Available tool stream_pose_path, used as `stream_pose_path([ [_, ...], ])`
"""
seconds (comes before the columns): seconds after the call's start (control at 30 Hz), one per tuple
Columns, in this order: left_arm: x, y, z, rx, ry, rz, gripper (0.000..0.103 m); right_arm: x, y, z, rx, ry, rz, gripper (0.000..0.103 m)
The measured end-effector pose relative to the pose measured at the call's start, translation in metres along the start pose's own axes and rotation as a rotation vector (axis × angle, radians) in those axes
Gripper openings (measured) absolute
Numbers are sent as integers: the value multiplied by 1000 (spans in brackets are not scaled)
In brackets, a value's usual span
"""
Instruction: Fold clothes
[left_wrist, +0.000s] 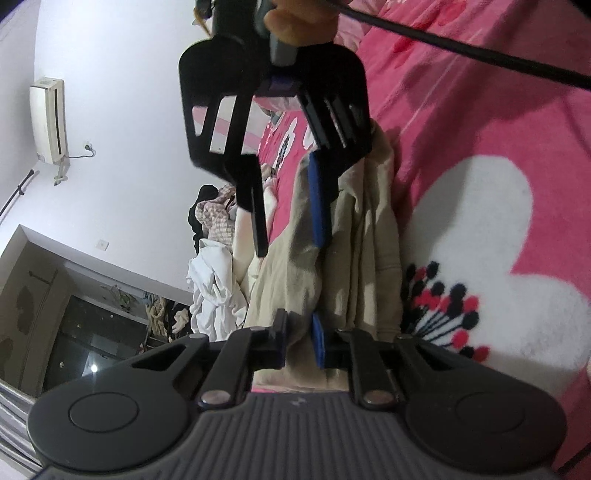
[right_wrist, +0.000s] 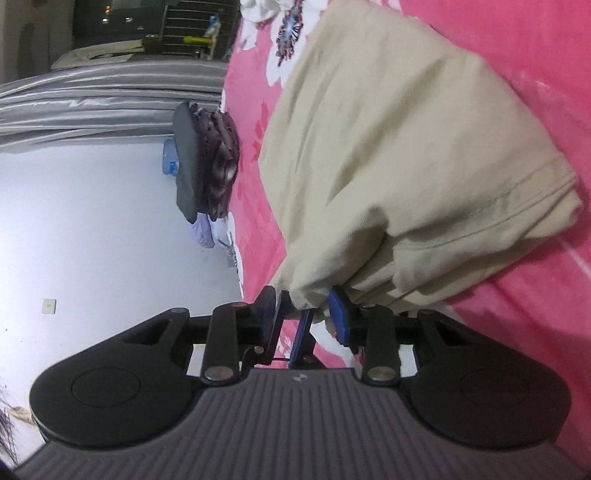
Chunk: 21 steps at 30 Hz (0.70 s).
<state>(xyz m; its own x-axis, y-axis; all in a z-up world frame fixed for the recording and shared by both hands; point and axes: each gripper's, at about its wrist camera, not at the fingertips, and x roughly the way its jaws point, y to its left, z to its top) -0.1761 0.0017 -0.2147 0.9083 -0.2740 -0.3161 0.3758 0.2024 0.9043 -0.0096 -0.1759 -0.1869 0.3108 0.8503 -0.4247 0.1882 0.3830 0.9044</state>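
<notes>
A tan garment (right_wrist: 388, 155) lies folded on a bed with a pink blanket (left_wrist: 480, 122) that has big white flowers on it.

The left claw (left_wrist: 299, 339) is nearly closed. Its two pads pinch a bunched edge of the tan garment right in front of it.

The right claw (left_wrist: 284, 206) shows in the left view, pointing at the same cloth from the far side. Its pads are a little apart. In the right view, an edge of the garment sits between the pads, but they do not press on it.

A pile of other clothes (left_wrist: 214, 266) lies at the far edge of the bed. A white wall (left_wrist: 122, 110) with an air conditioner (left_wrist: 48, 118) is behind.
</notes>
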Motion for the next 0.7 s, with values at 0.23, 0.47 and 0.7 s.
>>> stream_pose_path([
  [0.23, -3, -2, -2, -8, -12, -4, 17, 12, -3, 8, 85, 14, -9, 33],
  [0.47, -4, 14, -2, -103, 0, -78, 26, 20, -5, 9, 98, -30, -23, 18],
  [0.7, -2, 84, -13, -540, 2, -325, 36, 12, -7, -2, -27, -104, 1, 9],
])
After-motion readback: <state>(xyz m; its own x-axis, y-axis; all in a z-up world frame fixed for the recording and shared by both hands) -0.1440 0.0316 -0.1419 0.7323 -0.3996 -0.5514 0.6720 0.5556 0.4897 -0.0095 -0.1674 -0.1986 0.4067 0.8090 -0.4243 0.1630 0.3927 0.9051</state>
